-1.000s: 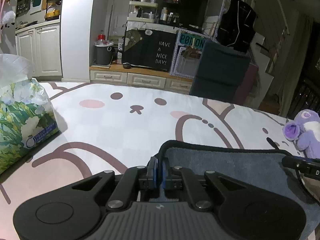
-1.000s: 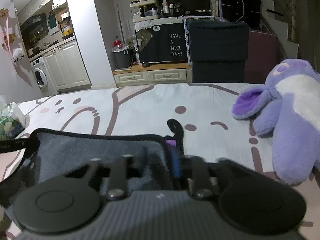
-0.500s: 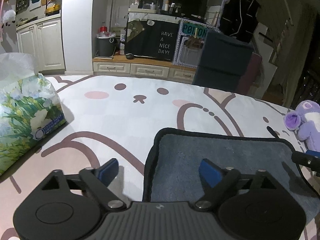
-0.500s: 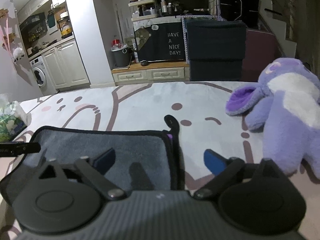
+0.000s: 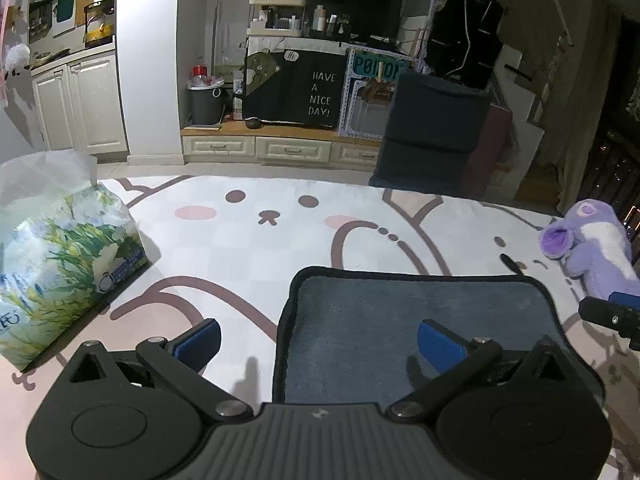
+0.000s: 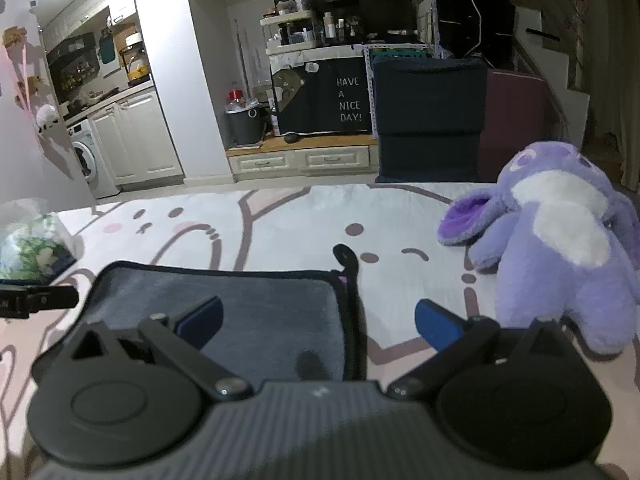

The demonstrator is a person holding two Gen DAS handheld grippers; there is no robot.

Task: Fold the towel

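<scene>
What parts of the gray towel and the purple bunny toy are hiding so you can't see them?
- Towel, left wrist view: its near edge is hidden behind the left claw.
- Towel, right wrist view: near edge hidden behind the right claw; layers underneath cannot be counted.
- Purple plush toy, right wrist view: its right side is cut off by the picture edge.
- Tissue pack, right wrist view: blurred, print unreadable.

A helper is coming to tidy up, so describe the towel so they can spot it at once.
On the white table cover printed with cartoon bear faces, look between the floral tissue pack and the purple plush toy. The towel lies flat there: a grey rectangle edged in black, the only dark, flat item, with a small black loop at one corner.
</scene>
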